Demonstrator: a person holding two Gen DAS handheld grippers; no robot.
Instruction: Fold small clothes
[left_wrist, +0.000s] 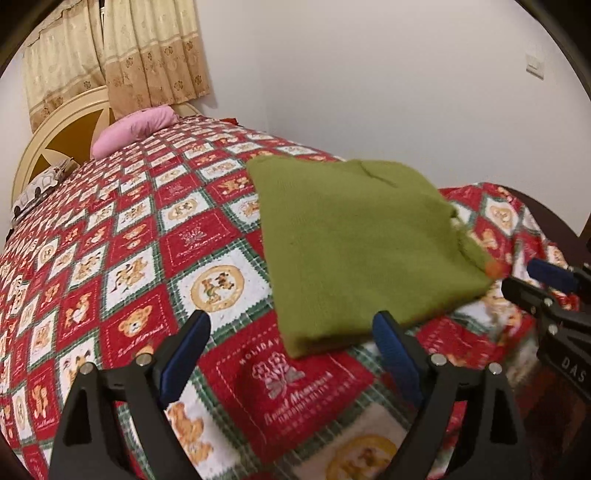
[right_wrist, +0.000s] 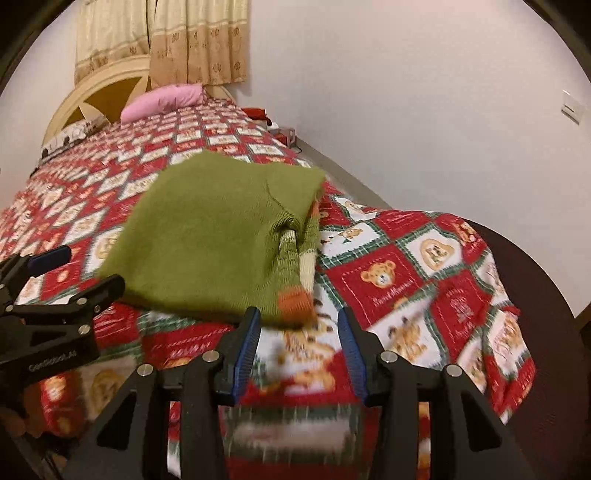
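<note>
While lying folded into a flat green block on the teddy-bear quilt (left_wrist: 207, 236), green sweater (left_wrist: 354, 236) at twelve o'clock of both tools. Left gripper (left_wrist: 291, 354) spread wide and empty; right gripper (right_wrist: 299, 336) half apart, gripping nothing, just short of the orange cuff (right_wrist: 295, 301), likely for tucking.

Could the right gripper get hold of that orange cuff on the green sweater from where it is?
Probably yes. The right gripper is open and empty, and the orange cuff lies just ahead of its fingertips on the quilt with nothing between.
</note>
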